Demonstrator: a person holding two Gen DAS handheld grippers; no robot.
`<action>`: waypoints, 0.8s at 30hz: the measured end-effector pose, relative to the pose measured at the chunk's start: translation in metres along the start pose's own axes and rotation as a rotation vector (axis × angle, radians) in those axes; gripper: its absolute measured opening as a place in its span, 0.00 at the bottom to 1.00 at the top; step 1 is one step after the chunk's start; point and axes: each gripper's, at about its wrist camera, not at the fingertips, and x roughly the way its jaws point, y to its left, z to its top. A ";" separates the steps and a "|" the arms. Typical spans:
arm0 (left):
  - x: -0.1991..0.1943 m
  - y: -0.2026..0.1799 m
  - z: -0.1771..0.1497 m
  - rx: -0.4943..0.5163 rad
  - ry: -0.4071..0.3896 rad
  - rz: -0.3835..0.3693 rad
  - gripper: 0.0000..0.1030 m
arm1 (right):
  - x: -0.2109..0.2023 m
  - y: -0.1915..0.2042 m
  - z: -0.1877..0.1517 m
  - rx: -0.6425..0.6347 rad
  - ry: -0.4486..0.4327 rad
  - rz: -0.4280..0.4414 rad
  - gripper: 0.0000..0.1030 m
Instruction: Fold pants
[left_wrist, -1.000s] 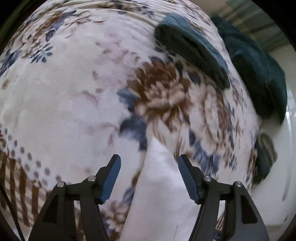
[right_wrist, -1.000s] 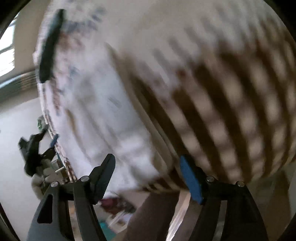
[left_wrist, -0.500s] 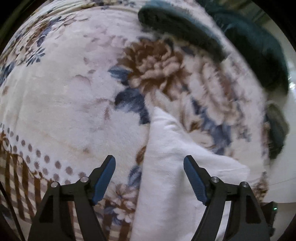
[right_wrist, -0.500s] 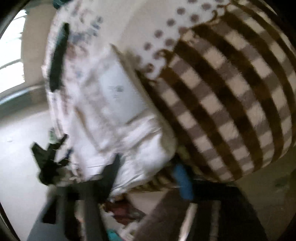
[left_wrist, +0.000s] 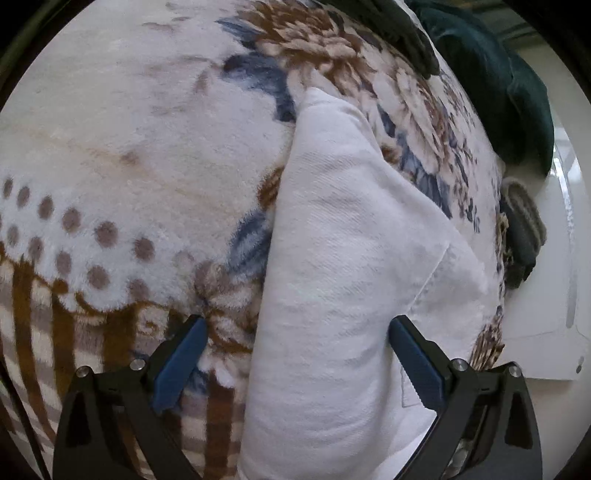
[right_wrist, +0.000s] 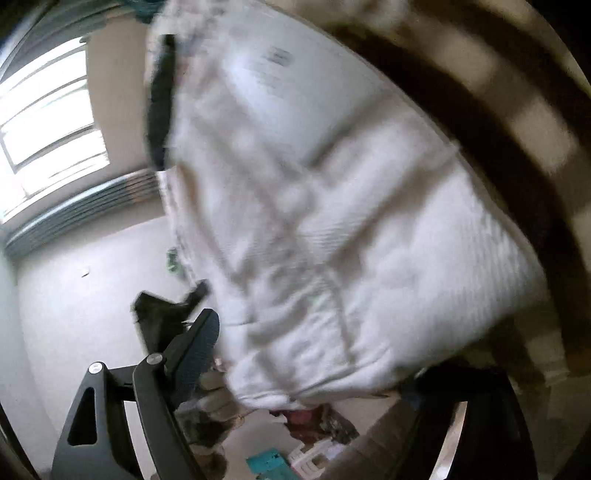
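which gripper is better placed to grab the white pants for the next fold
Probably the left gripper: its open jaws sharply straddle the folded white cotton pants on the floral fleece blanket. The right wrist view is blurred.

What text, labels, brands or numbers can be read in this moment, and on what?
None can be read.
White pants: a small dark printed mark near the top in the right wrist view, too blurred to read.
Left wrist view: no text on the pants or the floral blanket.
Teal item on the floor: no readable marking.
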 end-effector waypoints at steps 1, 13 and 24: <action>0.001 0.001 0.000 -0.003 0.004 -0.007 0.98 | -0.001 0.005 -0.002 -0.025 -0.009 -0.002 0.85; 0.009 0.016 0.007 -0.032 0.041 -0.055 0.99 | 0.031 0.034 0.017 -0.076 -0.004 0.057 0.86; -0.004 0.010 0.002 0.026 0.003 -0.101 0.53 | 0.048 0.032 0.006 -0.067 -0.028 -0.104 0.47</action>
